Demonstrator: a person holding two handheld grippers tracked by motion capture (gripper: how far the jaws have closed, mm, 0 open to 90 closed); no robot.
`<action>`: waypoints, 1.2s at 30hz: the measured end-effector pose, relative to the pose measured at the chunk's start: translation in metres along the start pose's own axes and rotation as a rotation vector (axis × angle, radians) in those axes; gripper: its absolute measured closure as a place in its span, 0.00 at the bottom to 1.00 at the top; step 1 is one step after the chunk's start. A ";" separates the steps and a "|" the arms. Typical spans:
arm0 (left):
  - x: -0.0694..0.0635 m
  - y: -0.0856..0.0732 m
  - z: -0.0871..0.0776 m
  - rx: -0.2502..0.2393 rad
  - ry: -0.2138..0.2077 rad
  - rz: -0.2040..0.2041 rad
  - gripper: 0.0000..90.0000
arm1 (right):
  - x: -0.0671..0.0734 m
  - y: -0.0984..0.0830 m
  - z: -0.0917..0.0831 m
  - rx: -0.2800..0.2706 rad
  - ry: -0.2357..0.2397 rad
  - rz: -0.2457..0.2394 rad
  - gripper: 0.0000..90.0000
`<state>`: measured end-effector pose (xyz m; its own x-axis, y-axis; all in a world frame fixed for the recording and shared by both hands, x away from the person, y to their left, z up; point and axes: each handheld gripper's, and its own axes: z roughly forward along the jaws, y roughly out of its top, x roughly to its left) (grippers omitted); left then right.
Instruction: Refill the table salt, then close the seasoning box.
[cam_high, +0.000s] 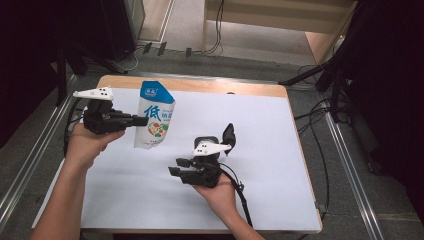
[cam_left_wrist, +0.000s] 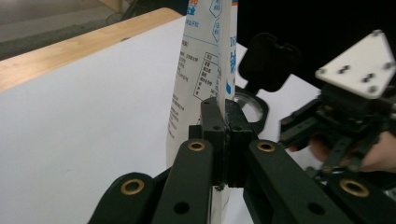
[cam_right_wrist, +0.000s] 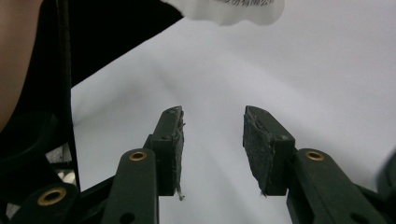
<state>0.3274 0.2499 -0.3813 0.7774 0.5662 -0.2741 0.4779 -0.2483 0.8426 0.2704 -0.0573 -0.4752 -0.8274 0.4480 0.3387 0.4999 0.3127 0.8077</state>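
Observation:
A white stand-up pouch (cam_high: 155, 117) with a blue top and blue print hangs upright just above the white table sheet. My left gripper (cam_high: 141, 120) is shut on its side edge, and in the left gripper view the jaws (cam_left_wrist: 226, 116) pinch the pouch's (cam_left_wrist: 205, 56) seam. My right gripper (cam_high: 176, 166) lies low near the table's middle, pointing left, apart from the pouch. Its jaws (cam_right_wrist: 212, 135) stand open with nothing between them. The pouch's bottom (cam_right_wrist: 233, 9) shows above them.
A small black container (cam_high: 206, 138) with its flip lid raised (cam_high: 229, 134) stands just behind the right gripper, also seen as a container (cam_left_wrist: 268, 60) in the left gripper view. The white sheet (cam_high: 260, 150) covers a wooden table (cam_high: 200, 85). Cables and stands surround it.

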 end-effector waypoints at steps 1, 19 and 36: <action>0.003 -0.001 0.002 0.000 -0.001 -0.008 1.00 | -0.001 -0.002 -0.003 0.001 -0.002 0.003 0.66; 0.047 -0.022 0.018 0.005 0.073 -0.104 1.00 | -0.021 -0.028 -0.060 -0.002 -0.068 -0.007 0.66; 0.087 -0.032 0.035 -0.037 0.209 -0.142 1.00 | -0.042 -0.042 -0.083 -0.007 -0.156 0.041 0.66</action>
<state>0.3941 0.2790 -0.4482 0.6001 0.7447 -0.2921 0.5580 -0.1280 0.8199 0.2631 -0.1582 -0.4831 -0.7561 0.5854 0.2928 0.5304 0.2859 0.7981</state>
